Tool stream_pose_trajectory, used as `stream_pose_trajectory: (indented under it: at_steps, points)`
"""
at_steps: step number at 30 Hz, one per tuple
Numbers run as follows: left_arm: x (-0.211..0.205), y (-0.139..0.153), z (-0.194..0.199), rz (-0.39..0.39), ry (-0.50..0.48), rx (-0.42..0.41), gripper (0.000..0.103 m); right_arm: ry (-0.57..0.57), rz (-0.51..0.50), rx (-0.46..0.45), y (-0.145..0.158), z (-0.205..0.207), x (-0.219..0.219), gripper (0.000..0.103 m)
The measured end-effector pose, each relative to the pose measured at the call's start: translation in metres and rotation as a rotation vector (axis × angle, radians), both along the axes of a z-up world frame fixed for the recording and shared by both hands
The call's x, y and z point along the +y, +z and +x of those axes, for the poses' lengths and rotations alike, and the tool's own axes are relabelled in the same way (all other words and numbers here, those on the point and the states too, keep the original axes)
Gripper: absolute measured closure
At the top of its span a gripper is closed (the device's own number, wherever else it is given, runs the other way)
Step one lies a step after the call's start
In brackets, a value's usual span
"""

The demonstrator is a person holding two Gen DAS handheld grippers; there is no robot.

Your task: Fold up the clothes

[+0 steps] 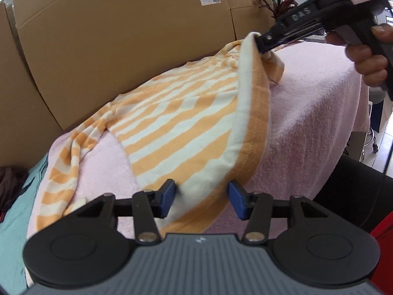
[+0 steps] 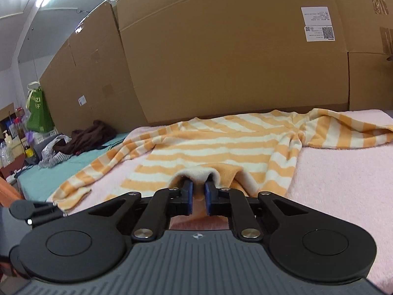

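An orange-and-cream striped shirt (image 1: 176,120) lies spread on a pink towel (image 1: 307,113), with one sleeve trailing off to the left. My left gripper (image 1: 202,194) is open at the near end of the hem, and the hem band runs between its two blue pads (image 1: 169,196). At the far end my right gripper (image 1: 258,40), held by a hand (image 1: 368,59), pinches the hem and lifts it off the towel. In the right wrist view the shirt (image 2: 221,147) stretches ahead, and the right gripper (image 2: 199,189) is shut on the hem, which folds over its fingertips.
Tall cardboard boxes (image 2: 221,61) wall the far side of the bed. A teal sheet (image 2: 73,169) extends left with a pile of dark and striped clothes (image 2: 81,140). A green bag (image 2: 38,113) and clutter stand far left. A plant (image 1: 277,5) and a stool (image 1: 371,135) are on the right.
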State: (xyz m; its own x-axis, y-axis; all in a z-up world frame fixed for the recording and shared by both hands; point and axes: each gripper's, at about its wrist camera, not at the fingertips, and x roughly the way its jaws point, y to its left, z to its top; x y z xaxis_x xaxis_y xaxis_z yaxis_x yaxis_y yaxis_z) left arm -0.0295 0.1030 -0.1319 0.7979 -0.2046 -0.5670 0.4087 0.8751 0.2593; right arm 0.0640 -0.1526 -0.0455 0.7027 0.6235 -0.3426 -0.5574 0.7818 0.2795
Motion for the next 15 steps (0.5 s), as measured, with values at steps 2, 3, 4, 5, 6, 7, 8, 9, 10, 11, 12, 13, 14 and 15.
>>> stream_pose_trajectory:
  at_steps: [2, 3, 4, 5, 6, 7, 8, 9, 10, 11, 12, 13, 14, 15]
  points:
    - [0.008, 0.005, 0.005, -0.065, 0.004, 0.030, 0.051, -0.003, -0.028, 0.023, 0.000, 0.019, 0.014, 0.092]
    - [0.012, 0.008, 0.007, -0.097, 0.007, 0.045, 0.054, -0.007, -0.049, 0.035, -0.001, 0.028, 0.021, 0.092]
    - [0.016, 0.010, 0.009, -0.129, 0.009, 0.060, 0.057, -0.015, -0.081, 0.057, -0.005, 0.037, 0.027, 0.092]
    - [0.020, 0.013, 0.012, -0.163, 0.013, 0.075, 0.066, -0.024, -0.113, 0.078, -0.008, 0.045, 0.033, 0.091]
    - [0.027, 0.016, 0.017, -0.218, 0.037, 0.093, 0.070, -0.032, -0.145, 0.099, -0.012, 0.053, 0.038, 0.090]
    - [0.034, 0.018, 0.024, -0.269, 0.061, 0.113, 0.073, -0.033, -0.138, 0.107, -0.014, 0.055, 0.036, 0.090]
    - [0.041, 0.019, 0.030, -0.309, 0.084, 0.124, 0.077, -0.034, -0.132, 0.115, -0.016, 0.056, 0.034, 0.090]
    - [0.046, 0.019, 0.035, -0.323, 0.112, 0.126, 0.084, -0.035, -0.125, 0.122, -0.018, 0.058, 0.031, 0.088]
    - [0.050, 0.018, 0.040, -0.336, 0.140, 0.127, 0.089, -0.040, -0.105, 0.108, -0.016, 0.053, 0.023, 0.082]
    - [0.053, 0.016, 0.046, -0.337, 0.171, 0.130, 0.094, -0.045, -0.085, 0.094, -0.014, 0.048, 0.014, 0.075]
    - [0.056, 0.014, 0.052, -0.340, 0.200, 0.132, 0.097, -0.070, -0.075, 0.066, -0.012, 0.042, 0.003, 0.071]
    - [0.059, 0.014, 0.055, -0.366, 0.208, 0.133, 0.096, -0.105, -0.073, 0.041, -0.012, 0.034, -0.008, 0.064]
    - [0.061, 0.014, 0.058, -0.389, 0.210, 0.136, 0.096, -0.139, -0.070, 0.017, -0.011, 0.026, -0.019, 0.058]
    - [0.062, 0.014, 0.061, -0.397, 0.213, 0.136, 0.096, -0.161, -0.078, 0.008, -0.013, 0.018, -0.028, 0.058]
